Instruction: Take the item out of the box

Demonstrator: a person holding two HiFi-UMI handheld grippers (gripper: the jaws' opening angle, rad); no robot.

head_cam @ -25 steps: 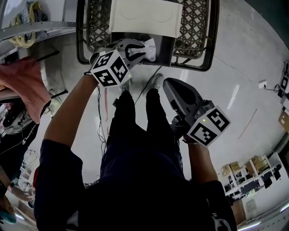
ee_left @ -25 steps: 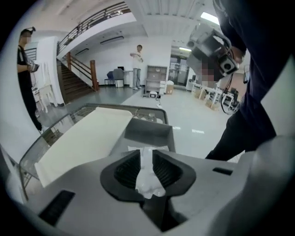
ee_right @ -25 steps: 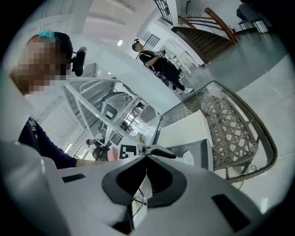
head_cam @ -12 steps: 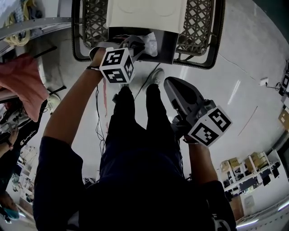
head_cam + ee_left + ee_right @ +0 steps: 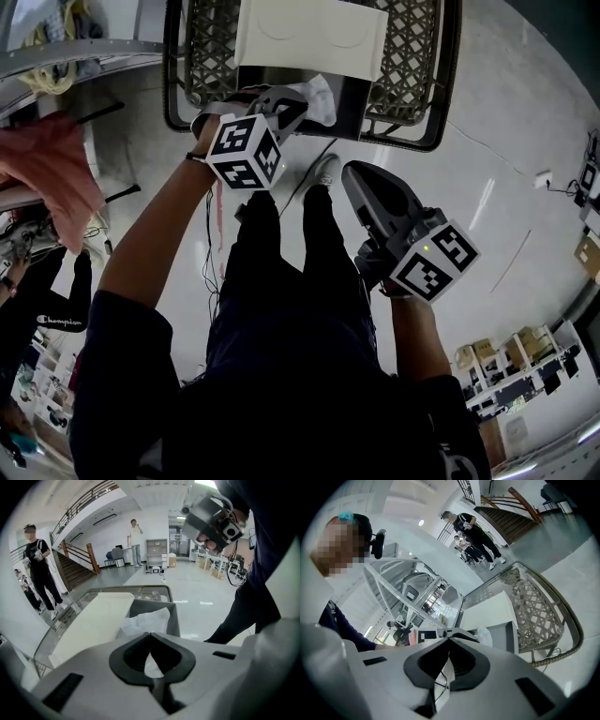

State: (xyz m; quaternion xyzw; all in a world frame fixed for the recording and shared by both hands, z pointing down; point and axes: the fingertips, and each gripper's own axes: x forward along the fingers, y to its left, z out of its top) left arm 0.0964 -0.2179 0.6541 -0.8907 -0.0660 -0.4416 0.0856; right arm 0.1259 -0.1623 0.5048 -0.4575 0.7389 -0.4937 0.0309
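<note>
Up front, the left gripper (image 5: 292, 101) (image 5: 150, 634) had its jaws closed, the dark tips meeting with only a small teardrop gap below them. Its tips sat at the near edge of the grey box (image 5: 349, 98) (image 5: 174, 616). The crumpled white wrapped item (image 5: 322, 94) (image 5: 145, 620) lay just beyond them, inside the box's open end. Whether the tips caught a fold of it could not be told; white showed through the gap behind them. A cream flap (image 5: 309, 33) (image 5: 93, 625) stretched away from the box opening, lying flat across the top. Box and flap rested in a lattice-woven basket with a dark tube rim (image 5: 408, 56) (image 5: 529, 602).

The right gripper (image 5: 349, 171) (image 5: 449, 639) also had its jaws together, with nothing between them. It hung low beside the person's right leg, well apart from the box. Dark trousers (image 5: 281, 244) and a white shoe (image 5: 325, 169) showed above the pale glossy floor (image 5: 525, 141). A pink cloth (image 5: 56, 173) lay at the far left. Other people (image 5: 37, 569) stood near a staircase in the background.
</note>
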